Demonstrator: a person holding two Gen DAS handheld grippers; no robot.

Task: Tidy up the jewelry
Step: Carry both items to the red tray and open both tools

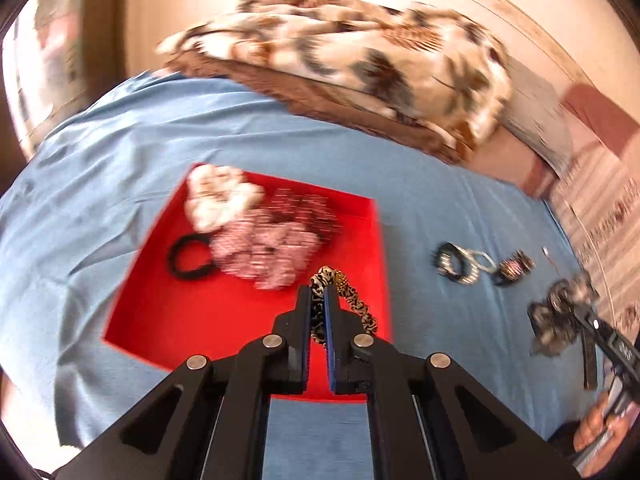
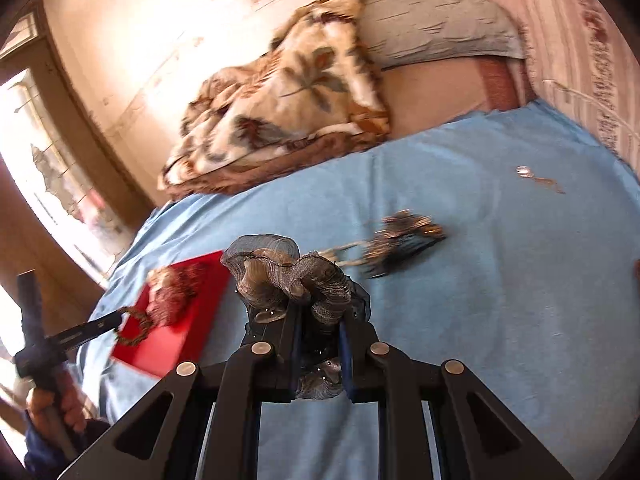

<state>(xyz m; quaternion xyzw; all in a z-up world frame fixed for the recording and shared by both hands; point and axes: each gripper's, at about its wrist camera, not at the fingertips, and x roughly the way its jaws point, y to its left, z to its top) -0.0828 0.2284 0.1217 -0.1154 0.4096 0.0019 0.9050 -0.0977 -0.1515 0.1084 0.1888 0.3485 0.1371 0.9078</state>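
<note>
Left gripper (image 1: 319, 292) is clamped on leopard-print scrunchie (image 1: 352, 300) over red tray (image 1: 224, 320); right gripper (image 2: 320, 320) grips grey mesh scrunchie (image 2: 288, 272). Bracelets (image 1: 460, 264) lie nearby; leopard loop trails up-right.

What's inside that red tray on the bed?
In the red tray: a white scrunchie, a pink-and-white one, a black hair tie. Whatever lies under the scrunchies is covered.

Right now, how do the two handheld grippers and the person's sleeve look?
Both the left gripper and the right gripper are matte black linkage frames with round silver pivot pins and two straight fingers lined with blue pads. No cables show. The person wears a dark blue sleeve.
</note>
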